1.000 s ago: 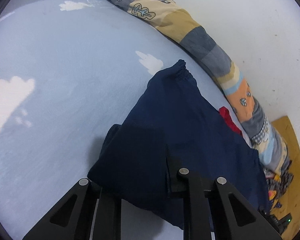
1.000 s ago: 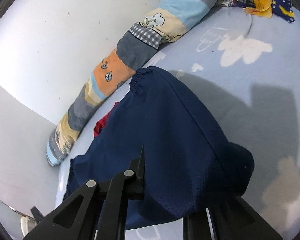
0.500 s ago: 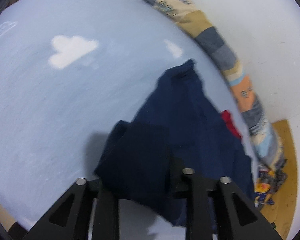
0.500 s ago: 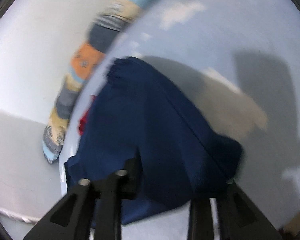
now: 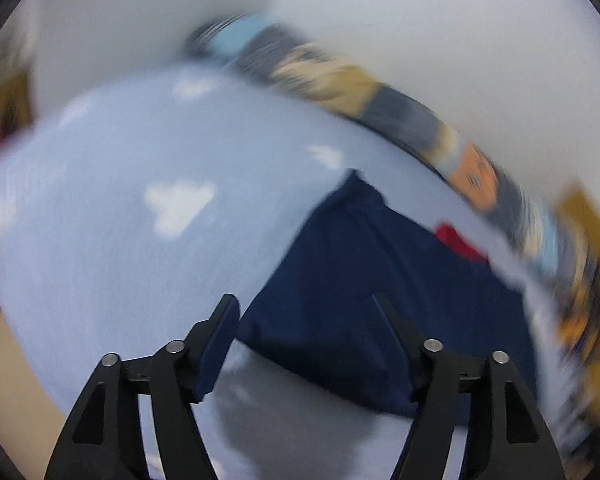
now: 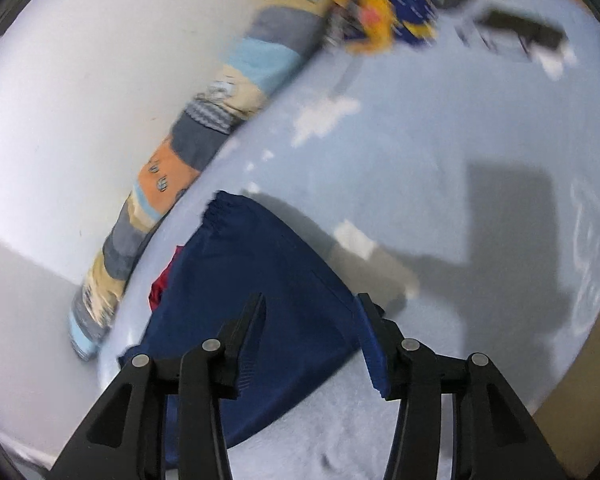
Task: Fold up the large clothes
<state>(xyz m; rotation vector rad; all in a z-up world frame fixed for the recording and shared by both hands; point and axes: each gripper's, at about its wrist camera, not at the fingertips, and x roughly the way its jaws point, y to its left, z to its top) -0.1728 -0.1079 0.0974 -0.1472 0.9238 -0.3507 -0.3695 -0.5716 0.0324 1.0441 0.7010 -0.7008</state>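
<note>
Left wrist view: we see both hand-held grippers, left [image 5: 304, 320] and right [image 6: 310, 316], spread over the navy garment [image 5: 380, 288] lying on the bed [image 5: 100, 240]; soft, limp cloth, best pinched at its near edge.

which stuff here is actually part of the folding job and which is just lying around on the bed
Part of the job:
navy garment
left claw, open
right claw, open

Just lying about:
patchwork bolster
red cloth
colourful fabric heap
cloud-print sheet

bare sheet [image 5: 100, 240] left, bolster [image 5: 400, 112] along wall
</note>
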